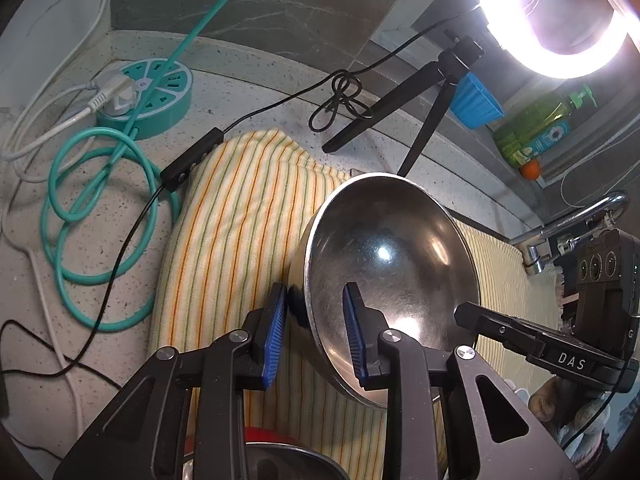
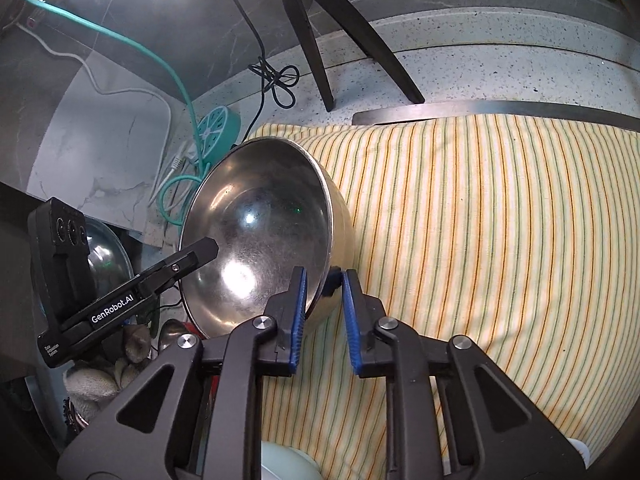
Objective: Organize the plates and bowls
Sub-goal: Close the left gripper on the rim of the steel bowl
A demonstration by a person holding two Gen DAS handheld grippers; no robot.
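Over the striped cloth on the table, one steel bowl is tipped steeply, w/ its opening facing the two cameras and its back toward the cloth. Whether its underside touches the cloth I cannot tell.

The left tongs straddle the rim at one side, i.e. one blue pad outside the wall and one inside. The right tongs do the same at the opposite side of the rim. Both pairs look closed on the bowl wall, so both are gripping the bowl, though the last bit of contact at the outer pads is hard to see because of reflections in the steel.

Step in hand, as I judge it: a two-handed pickup of this bowl, grip made, carrying not yet done. More dishes show at the pictures' edges, e.g. a metal rim low in the left view and a clear bowl far left in the right view. Probably the stack goes there, but this is not sure.

Next move needs both hands to go together at the same pace and keep the same tilt, esp. because steel is slippery. If one hand leads, the rim can twist out of the pads. Then level the bowl and lower it straight into a bowl of similar size before opening.
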